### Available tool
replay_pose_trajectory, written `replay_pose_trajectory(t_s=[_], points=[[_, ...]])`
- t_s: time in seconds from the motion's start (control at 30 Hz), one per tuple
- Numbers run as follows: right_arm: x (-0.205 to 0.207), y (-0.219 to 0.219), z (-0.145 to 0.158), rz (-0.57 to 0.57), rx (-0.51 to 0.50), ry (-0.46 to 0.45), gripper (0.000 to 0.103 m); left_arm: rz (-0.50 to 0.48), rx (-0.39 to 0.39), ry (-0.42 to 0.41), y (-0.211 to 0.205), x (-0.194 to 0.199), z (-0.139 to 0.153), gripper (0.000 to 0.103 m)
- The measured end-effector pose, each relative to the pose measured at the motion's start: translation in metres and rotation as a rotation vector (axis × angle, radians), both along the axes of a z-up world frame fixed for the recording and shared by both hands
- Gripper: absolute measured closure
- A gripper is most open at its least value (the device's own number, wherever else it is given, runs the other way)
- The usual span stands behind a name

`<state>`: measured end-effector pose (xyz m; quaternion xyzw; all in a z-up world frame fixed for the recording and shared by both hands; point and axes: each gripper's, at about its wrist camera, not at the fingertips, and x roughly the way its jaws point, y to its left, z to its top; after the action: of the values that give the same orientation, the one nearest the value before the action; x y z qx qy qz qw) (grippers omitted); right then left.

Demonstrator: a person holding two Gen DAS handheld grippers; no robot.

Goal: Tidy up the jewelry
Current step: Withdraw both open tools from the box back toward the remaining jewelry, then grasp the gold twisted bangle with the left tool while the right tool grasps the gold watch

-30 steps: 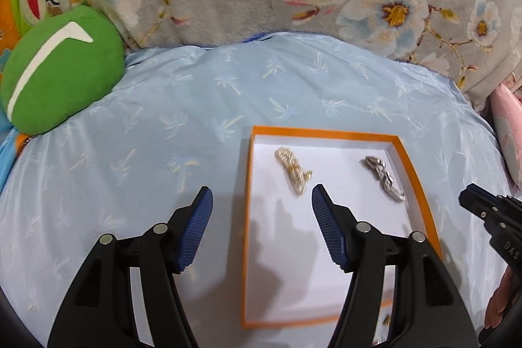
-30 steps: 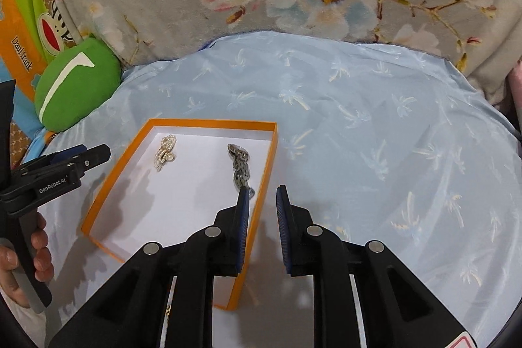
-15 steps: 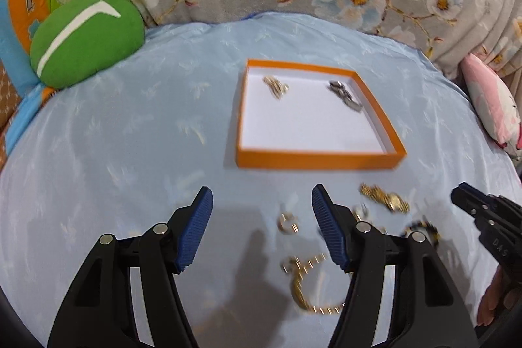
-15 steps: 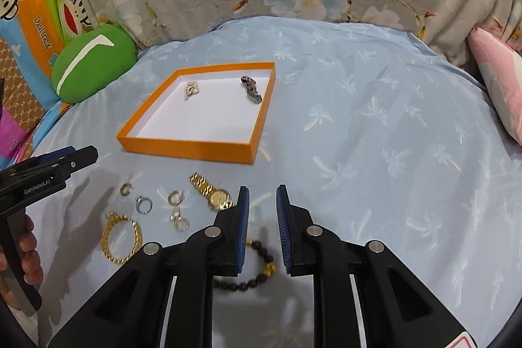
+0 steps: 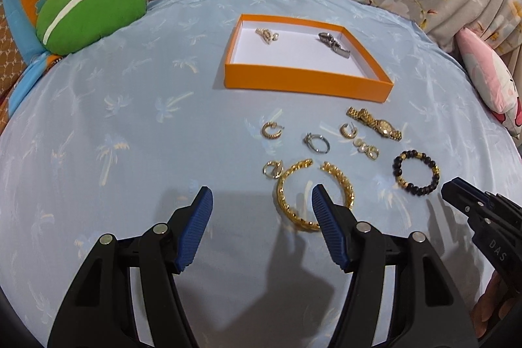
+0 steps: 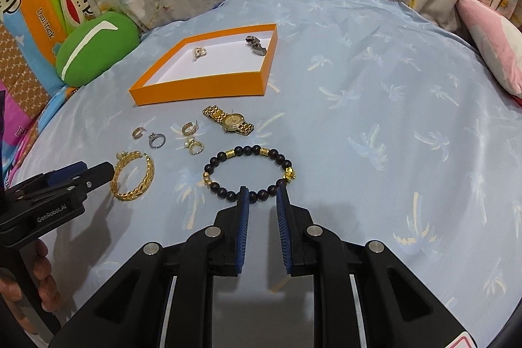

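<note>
Two grippers hang over the loose jewelry on the blue bedspread (image 5: 130,106). The left gripper (image 5: 261,211) stands with its jaws wide apart and nothing between them; its right finger (image 5: 326,217) overlaps the gold bangle (image 5: 313,191) in view, though contact cannot be told. The right gripper (image 6: 262,201) has its jaws drawn nearly together with a narrow gap, holding nothing; just past its tips lies the beaded bracelet (image 6: 248,172), the near beads showing between the pads.

The bangle looks like a rigid open cuff, light but hard and smooth, so it would likely slide on flat pads; pinching across the braided band at one side seems the safest hold. The beaded bracelet appears strung and limp: it should sag from whatever point is held, and a grip on a single round bead may roll off, so closing over two or three beads is wiser.

Farther out lie small hoop earrings (image 5: 272,130), a silver ring (image 5: 315,142) and a gold watch (image 5: 375,123), all short of the orange box (image 5: 306,83), which already holds two pieces.
</note>
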<state>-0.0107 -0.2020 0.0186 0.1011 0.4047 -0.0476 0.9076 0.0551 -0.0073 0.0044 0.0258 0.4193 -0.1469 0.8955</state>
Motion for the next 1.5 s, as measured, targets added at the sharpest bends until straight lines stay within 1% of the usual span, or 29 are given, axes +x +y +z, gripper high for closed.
replay_pose_trajectory(t_s=[0.17,0.27,0.4,0.5,0.6,0.77,0.83,0.9,0.97,1.1,1.23,1.33,1.37,1.4,1.47,1.5], points=[[0.000,0.004,-0.005,0.004,-0.010,0.001,0.086,0.000,0.001,0.032,-0.003,0.003,-0.008,0.042],[0.001,0.003,-0.006,0.006,0.003,0.005,0.085,-0.003,0.006,0.031,-0.005,0.003,-0.009,0.042],[0.000,0.000,-0.007,0.001,0.026,0.001,0.085,-0.017,-0.044,0.045,-0.005,0.000,-0.006,0.042],[0.000,-0.002,-0.008,-0.006,0.038,-0.001,0.084,-0.036,-0.043,0.027,-0.012,-0.005,-0.002,0.042],[0.000,-0.002,-0.008,-0.006,0.040,0.000,0.084,-0.056,-0.028,0.013,-0.021,-0.010,-0.001,0.030],[0.000,-0.002,-0.008,-0.005,0.042,0.000,0.084,-0.071,0.016,0.007,-0.037,-0.007,-0.005,0.029],[0.000,-0.003,-0.008,-0.006,0.045,0.000,0.084,-0.072,0.023,0.023,-0.039,-0.004,-0.010,0.030],[0.001,-0.002,-0.009,-0.006,0.049,0.003,0.084,-0.065,0.040,0.017,-0.040,-0.003,-0.010,0.034],[0.001,-0.003,-0.010,-0.005,0.052,0.002,0.084,-0.061,0.051,0.012,-0.040,-0.003,-0.011,0.036],[0.001,-0.003,-0.010,-0.005,0.053,0.001,0.084,-0.068,0.060,0.001,-0.040,-0.005,-0.011,0.048],[0.004,-0.003,-0.009,0.000,0.060,-0.007,0.084,-0.076,0.051,0.003,-0.038,-0.006,-0.010,0.048],[0.012,-0.001,-0.003,0.016,0.037,-0.015,0.084,-0.070,0.038,0.008,-0.032,-0.006,-0.008,0.048],[0.017,-0.001,0.000,0.023,0.028,-0.020,0.082,-0.067,0.032,0.009,-0.029,-0.005,-0.007,0.048],[0.021,-0.001,0.002,0.029,0.022,-0.026,0.076,-0.060,0.028,0.007,-0.026,-0.005,-0.005,0.048],[0.032,-0.001,0.006,0.054,0.017,-0.032,0.067,-0.045,0.024,-0.003,-0.018,-0.004,-0.002,0.048],[0.039,-0.002,0.007,0.069,0.015,-0.029,0.066,-0.038,0.021,-0.009,-0.014,-0.003,-0.001,0.048]])
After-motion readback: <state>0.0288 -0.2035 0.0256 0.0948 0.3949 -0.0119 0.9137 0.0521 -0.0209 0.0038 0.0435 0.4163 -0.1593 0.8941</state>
